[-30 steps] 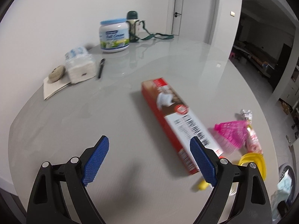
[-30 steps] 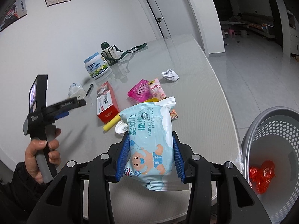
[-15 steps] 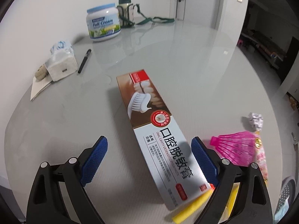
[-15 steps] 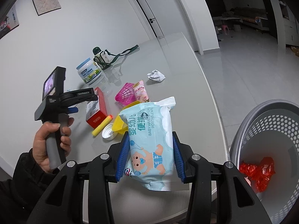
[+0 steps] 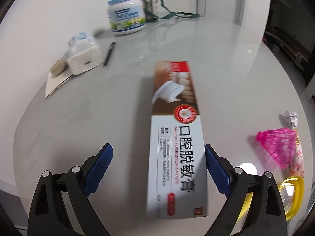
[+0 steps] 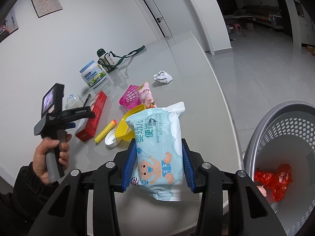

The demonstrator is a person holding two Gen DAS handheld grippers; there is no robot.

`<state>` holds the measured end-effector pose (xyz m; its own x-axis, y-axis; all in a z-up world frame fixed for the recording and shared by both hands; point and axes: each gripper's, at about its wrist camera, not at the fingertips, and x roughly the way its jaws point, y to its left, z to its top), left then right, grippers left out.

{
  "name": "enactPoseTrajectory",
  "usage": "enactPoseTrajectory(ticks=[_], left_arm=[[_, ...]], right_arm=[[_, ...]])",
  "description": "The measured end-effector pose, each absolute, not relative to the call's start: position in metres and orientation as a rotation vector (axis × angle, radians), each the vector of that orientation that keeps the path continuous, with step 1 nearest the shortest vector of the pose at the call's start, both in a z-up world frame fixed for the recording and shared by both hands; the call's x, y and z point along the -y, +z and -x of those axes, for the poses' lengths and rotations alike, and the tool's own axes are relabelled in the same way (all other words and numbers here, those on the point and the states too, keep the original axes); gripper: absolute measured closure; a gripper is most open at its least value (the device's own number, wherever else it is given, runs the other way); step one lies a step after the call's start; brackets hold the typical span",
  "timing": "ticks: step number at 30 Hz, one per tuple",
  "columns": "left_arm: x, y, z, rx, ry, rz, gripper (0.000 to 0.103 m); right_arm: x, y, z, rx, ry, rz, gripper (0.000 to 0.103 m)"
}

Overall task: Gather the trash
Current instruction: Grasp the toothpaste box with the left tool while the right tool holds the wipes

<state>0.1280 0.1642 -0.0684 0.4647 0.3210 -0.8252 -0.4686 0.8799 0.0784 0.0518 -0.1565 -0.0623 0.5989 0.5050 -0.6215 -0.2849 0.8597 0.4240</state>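
- right gripper (image 6: 159, 164): blue pads pressed on both sides of the baby wipes pack (image 6: 157, 149), pack held upright between them, lifted off the table (image 6: 200, 82)
- grey perforated trash basket (image 6: 291, 137): on the floor off the table edge, just right of the wipes pack; red crumpled wrapper (image 6: 273, 179) lies inside it
- left gripper (image 5: 158, 171): jaws wide apart, nothing clamped; the near end of the toothpaste box (image 5: 177, 137) sits between the blue pads, right pad right at the box edge, contact unclear, left pad well clear
- toothpaste box: flat on the table, long axis pointing away from the left gripper; frame blurred
- right of the toothpaste box: pink mesh basket (image 5: 279, 145), snack packet (image 6: 146, 96), yellow bowl (image 5: 291, 194), white crumpled paper (image 6: 162, 77) farther off
- beyond the toothpaste box near the wall: milk powder tub (image 5: 126, 21), green-capped bottle with strap (image 5: 149, 5), pen (image 5: 109, 53), tissue pack (image 5: 84, 57)
- beside the toothpaste box in the right wrist view: yellow foam dart (image 6: 105, 130), white lid (image 6: 112, 140)
- person's hand (image 6: 49, 155) grips the left gripper handle, dark sleeve
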Motion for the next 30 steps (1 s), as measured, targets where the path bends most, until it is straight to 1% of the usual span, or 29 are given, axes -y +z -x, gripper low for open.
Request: enactPoseTrajectory(ticks=[4,11,14,15,16,17,18,21,30], left_arm=[[-0.179,-0.07,-0.123,-0.973,0.503,0.19,0.013],[-0.187,-0.08,-0.137,-0.988,0.46,0.239,0.013],[-0.187,-0.082,-0.141,-0.974,0.458,0.228,0.019],[-0.186,-0.083,-0.142,-0.975,0.453,0.224,0.025],[-0.186,-0.085,-0.144,-0.981,0.436,0.228,0.032],[-0.186,-0.085,-0.144,-0.982,0.422,0.235,0.034],[-0.186,-0.085,-0.144,-0.975,0.419,0.236,0.043],[-0.186,-0.083,-0.14,-0.961,0.383,0.251,0.052],[-0.177,-0.062,-0.118,-0.894,0.335,0.226,0.052]], right_arm=[[0.151,-0.063,-0.053,-0.812,0.473,-0.284,0.061],[0.146,-0.061,-0.054,-0.819,0.462,-0.269,0.061],[0.144,-0.062,-0.054,-0.826,0.455,-0.264,0.061],[0.144,-0.062,-0.053,-0.829,0.454,-0.262,0.061],[0.143,-0.062,-0.053,-0.831,0.453,-0.26,0.061],[0.143,-0.062,-0.052,-0.832,0.453,-0.258,0.061],[0.142,-0.062,-0.052,-0.832,0.452,-0.254,0.061],[0.14,-0.061,-0.052,-0.833,0.452,-0.249,0.061],[0.131,-0.058,-0.053,-0.832,0.445,-0.234,0.061]])
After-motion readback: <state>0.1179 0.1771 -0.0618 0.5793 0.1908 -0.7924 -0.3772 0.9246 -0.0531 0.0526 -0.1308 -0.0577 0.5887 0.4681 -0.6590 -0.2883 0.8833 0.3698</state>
